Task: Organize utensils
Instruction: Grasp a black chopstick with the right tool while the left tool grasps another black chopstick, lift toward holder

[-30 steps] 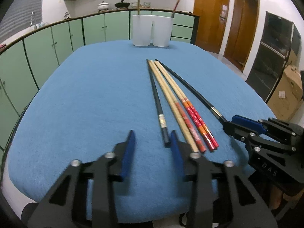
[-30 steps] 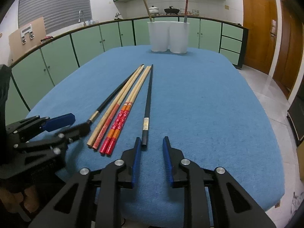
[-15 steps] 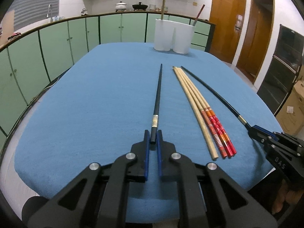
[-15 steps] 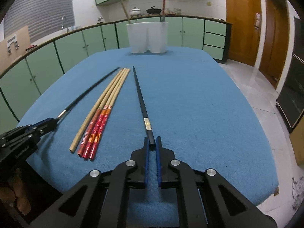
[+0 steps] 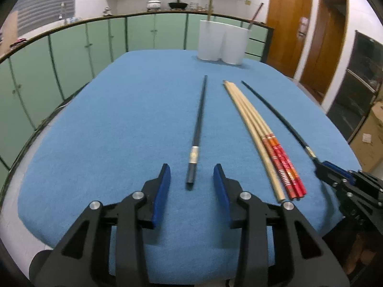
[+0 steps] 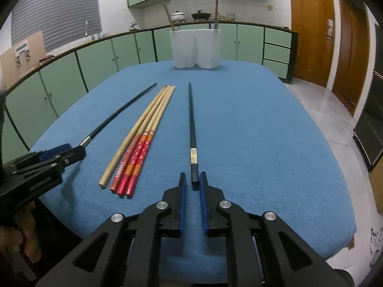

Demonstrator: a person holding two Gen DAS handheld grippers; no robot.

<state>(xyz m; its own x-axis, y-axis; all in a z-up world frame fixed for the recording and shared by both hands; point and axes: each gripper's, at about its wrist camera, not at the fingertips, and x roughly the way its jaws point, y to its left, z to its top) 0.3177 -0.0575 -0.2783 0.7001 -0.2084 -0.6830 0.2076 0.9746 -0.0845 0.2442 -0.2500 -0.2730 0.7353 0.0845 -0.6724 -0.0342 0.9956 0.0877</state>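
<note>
Two black chopsticks and three wooden ones lie on the blue table. In the left wrist view my left gripper (image 5: pixel 191 179) is open, its fingers either side of the near end of a black chopstick (image 5: pixel 197 129) lying on the cloth. My right gripper (image 6: pixel 193 184) is slightly open around the near end of the other black chopstick (image 6: pixel 192 129); its tips also show at the right of the left wrist view (image 5: pixel 322 171). The wooden chopsticks (image 5: pixel 261 136), two with red ends, lie between the black ones and show in the right wrist view too (image 6: pixel 143 136). A white twin holder (image 5: pixel 223 41) stands at the far edge.
The blue table (image 5: pixel 107 124) has rounded edges close in front of both grippers. The holder (image 6: pixel 195 47) has a wooden stick and a red-topped one standing in it. Green cabinets ring the room; brown doors and a cardboard box (image 5: pixel 369 138) are on the right.
Both grippers closed on their black chopsticks half a second ago and have since opened. The left one is now wide open, the right one only slightly. Both chopsticks lie on the cloth.
</note>
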